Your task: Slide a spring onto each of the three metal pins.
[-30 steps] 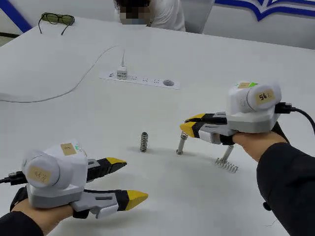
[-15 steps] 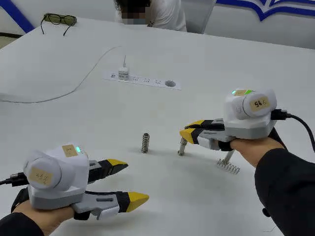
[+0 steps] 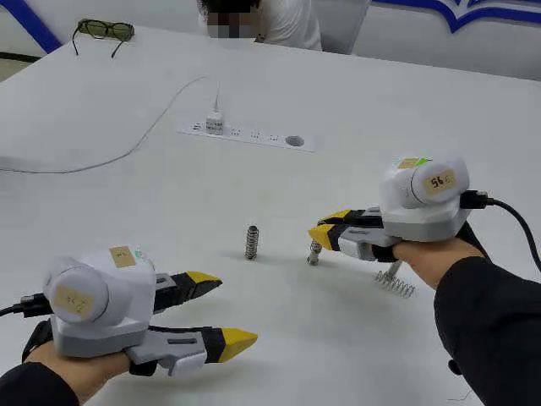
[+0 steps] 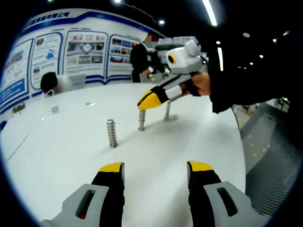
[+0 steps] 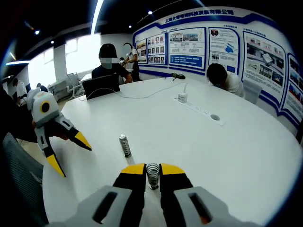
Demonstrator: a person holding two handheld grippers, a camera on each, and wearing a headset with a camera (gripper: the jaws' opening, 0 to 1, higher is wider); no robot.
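One spring point(image 5: 152, 175), on the middle pin point(image 3: 314, 254), we clamp in our right tongs point(image 3: 323, 230). Left pin point(image 3: 251, 242) stands coiled, right pin point(image 3: 391, 271) leans. Left tongs point(image 3: 226, 309) gape, near left.

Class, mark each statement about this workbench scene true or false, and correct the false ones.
1. The left hand-held gripper is open and empty. True.
2. The right hand-held gripper grips a spring on the middle pin. True.
3. The glasses lie beside that pin. False: they lie at the far corner of the table.
4. The power strip has nothing plugged in. False: a white plug sits in it.
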